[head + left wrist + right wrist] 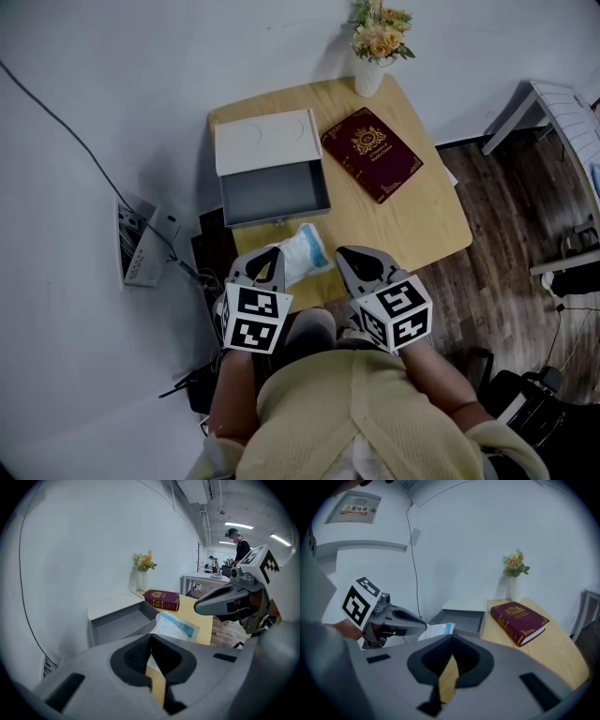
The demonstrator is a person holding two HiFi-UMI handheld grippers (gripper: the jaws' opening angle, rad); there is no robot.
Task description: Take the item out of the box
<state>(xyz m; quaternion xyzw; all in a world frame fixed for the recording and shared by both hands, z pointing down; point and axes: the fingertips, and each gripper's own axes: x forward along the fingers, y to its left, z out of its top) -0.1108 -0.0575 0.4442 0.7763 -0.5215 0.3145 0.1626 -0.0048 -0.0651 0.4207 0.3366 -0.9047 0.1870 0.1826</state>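
Observation:
An open grey box (pixel 272 190) stands on the small wooden table (pixel 422 225), empty inside, with its white lid (pixel 265 141) folded back. A white and blue packet (pixel 307 251) lies on the table just in front of the box, also seen as the packet (pixel 177 625) and packet (pixel 436 631). My left gripper (pixel 272 255) hovers at the packet's left edge, shut and holding nothing, its pads meeting in its own view (pixel 151 637). My right gripper (pixel 349 255) hangs just right of the packet, also shut and holding nothing (pixel 451 641).
A dark red book (pixel 372 153) lies right of the box. A white vase of flowers (pixel 372 70) stands at the table's far edge. Cables and a white power unit (pixel 141 248) lie on the floor at left. Another table (pixel 562 108) stands at right.

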